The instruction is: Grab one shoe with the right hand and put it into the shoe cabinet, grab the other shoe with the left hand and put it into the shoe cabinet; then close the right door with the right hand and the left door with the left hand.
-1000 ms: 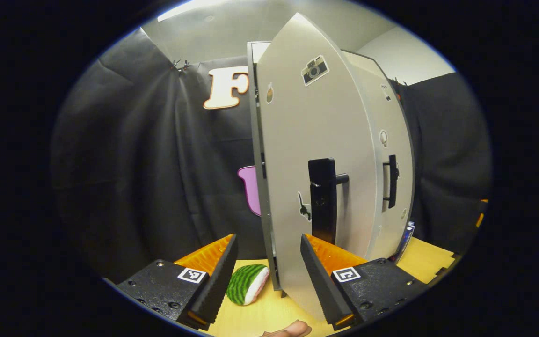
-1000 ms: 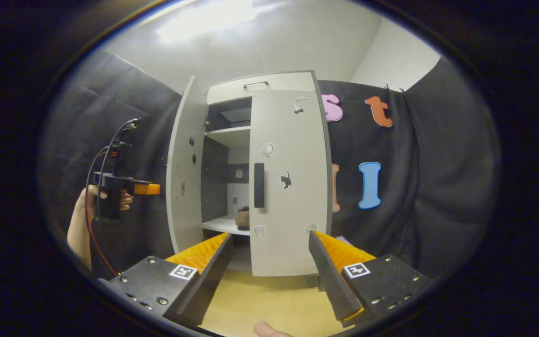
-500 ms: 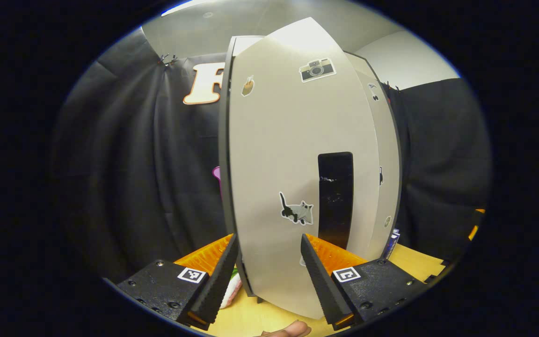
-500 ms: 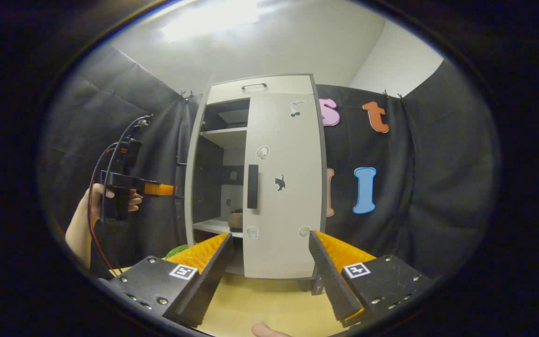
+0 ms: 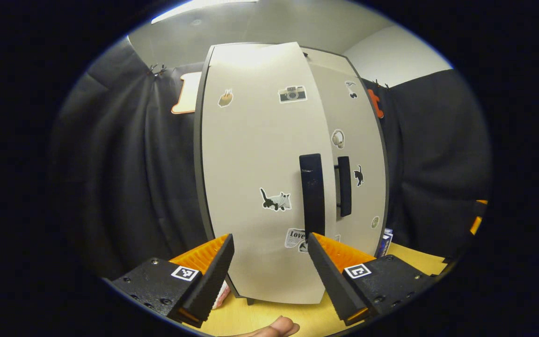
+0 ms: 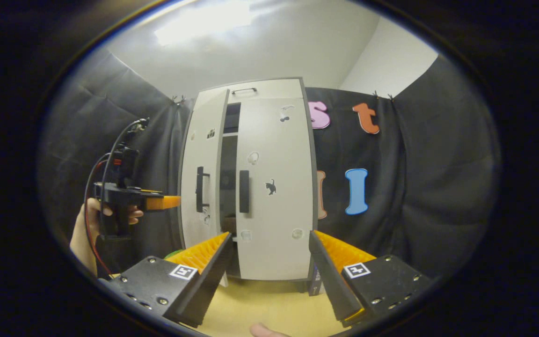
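White left door (image 6: 201, 180) narrowly ajar, dark gap, perhaps shoe inside, left gripper (image 5: 269, 276) open

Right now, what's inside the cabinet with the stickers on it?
Mostly hidden. In the right gripper view, the left door stands a little ajar from the shut right door, leaving a dark gap. Through it only shadow and a shelf edge show; no shoes can be made out.

walls: draped black cloth (image 6: 419, 187) is hung | upper wall and ceiling: plain white (image 6: 297, 51), lit from above | table: light wooden top (image 6: 269, 304)
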Demonstrator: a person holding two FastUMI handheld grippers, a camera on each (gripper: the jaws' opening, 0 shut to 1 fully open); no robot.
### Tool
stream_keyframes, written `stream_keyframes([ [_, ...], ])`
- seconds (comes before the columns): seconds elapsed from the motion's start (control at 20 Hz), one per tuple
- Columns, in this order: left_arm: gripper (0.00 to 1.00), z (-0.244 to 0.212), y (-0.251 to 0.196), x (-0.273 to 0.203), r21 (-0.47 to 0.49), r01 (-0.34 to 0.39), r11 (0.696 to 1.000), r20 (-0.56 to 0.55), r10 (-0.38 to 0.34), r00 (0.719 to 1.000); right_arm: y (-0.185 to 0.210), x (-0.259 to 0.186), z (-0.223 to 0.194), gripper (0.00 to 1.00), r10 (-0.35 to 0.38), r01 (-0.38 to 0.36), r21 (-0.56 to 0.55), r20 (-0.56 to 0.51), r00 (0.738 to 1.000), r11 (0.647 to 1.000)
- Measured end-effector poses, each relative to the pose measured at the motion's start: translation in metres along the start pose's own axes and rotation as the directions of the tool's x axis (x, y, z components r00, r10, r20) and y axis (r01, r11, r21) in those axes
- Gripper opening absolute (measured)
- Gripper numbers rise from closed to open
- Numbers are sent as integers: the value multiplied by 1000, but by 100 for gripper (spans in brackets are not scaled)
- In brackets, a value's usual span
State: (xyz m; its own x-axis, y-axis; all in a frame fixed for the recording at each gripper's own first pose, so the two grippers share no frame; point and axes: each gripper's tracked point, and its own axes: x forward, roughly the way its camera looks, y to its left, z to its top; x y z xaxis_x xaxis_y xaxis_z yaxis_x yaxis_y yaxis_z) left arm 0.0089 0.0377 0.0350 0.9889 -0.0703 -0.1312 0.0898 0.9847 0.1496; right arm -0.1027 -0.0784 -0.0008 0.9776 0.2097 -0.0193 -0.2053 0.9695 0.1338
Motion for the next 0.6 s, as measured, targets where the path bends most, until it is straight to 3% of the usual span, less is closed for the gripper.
stream_keyframes([
  [0.4,98,23,-16,-69,7,-65,998,87,64,994,-19,-2,13,98,-67,67,-10,42,997,998],
  [0.6,98,24,-35,-97,24,-44,999,111,41,993,-22,-2,16,96,-90,91,-17,51,995,996],
])
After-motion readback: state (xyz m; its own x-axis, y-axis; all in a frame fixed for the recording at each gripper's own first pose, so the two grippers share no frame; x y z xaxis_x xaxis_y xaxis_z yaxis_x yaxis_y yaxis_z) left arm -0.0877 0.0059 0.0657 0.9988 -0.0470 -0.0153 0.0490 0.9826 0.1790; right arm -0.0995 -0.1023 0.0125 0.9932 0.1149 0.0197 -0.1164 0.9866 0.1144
